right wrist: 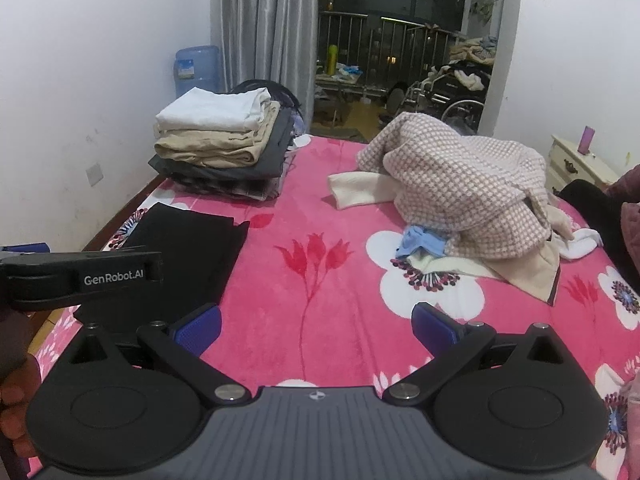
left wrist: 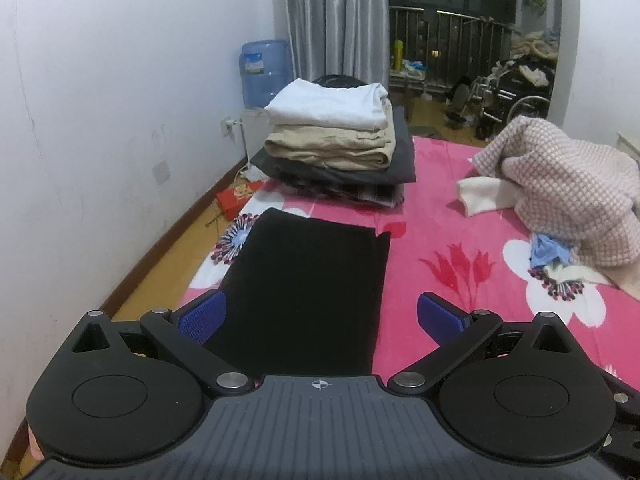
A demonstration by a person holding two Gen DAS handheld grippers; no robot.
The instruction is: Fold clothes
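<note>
A folded black garment [left wrist: 308, 280] [right wrist: 176, 256] lies flat on the pink floral bedspread [left wrist: 440, 248] [right wrist: 312, 248] near its left edge. My left gripper [left wrist: 320, 318] hovers open just above its near end, nothing between the blue pads. Beyond it stands a stack of folded clothes [left wrist: 336, 140] [right wrist: 224, 140], white on top, beige, then dark pieces. A heap of unfolded clothes [left wrist: 568, 192] [right wrist: 468, 200], a pink-white checked knit on top, lies at the right. My right gripper [right wrist: 316, 330] is open over bare bedspread. The left gripper's body [right wrist: 80, 276] shows at the left of the right wrist view.
A white wall and wooden floor run along the bed's left side, with a blue water jug [left wrist: 264, 72] [right wrist: 198, 70] and red items on the floor [left wrist: 236, 200]. A wheelchair [right wrist: 456, 92] stands past the bed. A cream nightstand [right wrist: 576, 164] sits at the right.
</note>
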